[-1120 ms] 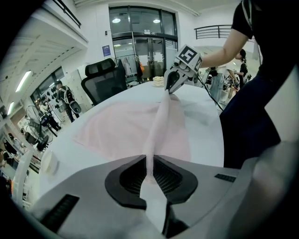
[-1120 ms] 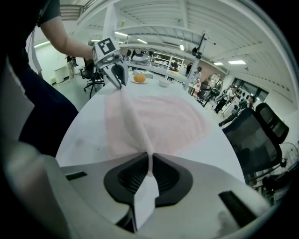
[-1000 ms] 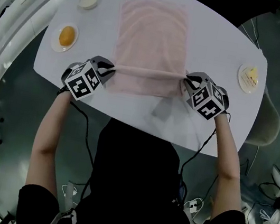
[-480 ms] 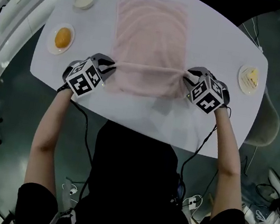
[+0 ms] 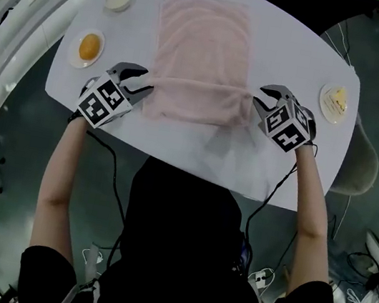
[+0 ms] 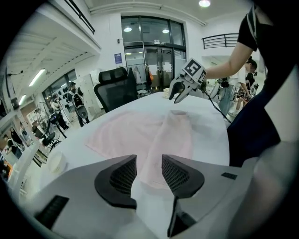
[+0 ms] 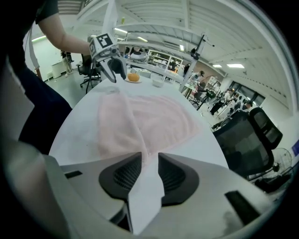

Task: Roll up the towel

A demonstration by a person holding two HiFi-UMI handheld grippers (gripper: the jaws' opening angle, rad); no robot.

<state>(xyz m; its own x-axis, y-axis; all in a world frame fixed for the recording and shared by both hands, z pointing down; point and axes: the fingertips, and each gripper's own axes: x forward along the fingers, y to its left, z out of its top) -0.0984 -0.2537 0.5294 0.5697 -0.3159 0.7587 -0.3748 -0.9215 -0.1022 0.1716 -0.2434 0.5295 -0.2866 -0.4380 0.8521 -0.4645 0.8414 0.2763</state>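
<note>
Your torso blocks the counter's [image 5: 177, 141] near edge at 6 o'clock. What lies on the dish [image 5: 89, 47] at 10 o'clock, the bowl [image 5: 119, 0] at 11 and the plate [image 5: 335, 102] at 2 is too small to name. The towel's [image 5: 205, 41] folded flap covers the layer beneath it. The counter hides part of the chair [image 5: 361, 166] at 3 o'clock.

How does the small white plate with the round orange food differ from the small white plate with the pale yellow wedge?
The small white plate with the round orange food sits near the white oval table's left edge in the head view. The small white plate with the pale yellow wedge sits near its right edge. One load is orange and round, the other pale and angular. Both plates are round and lie apart from the pink towel.
</note>
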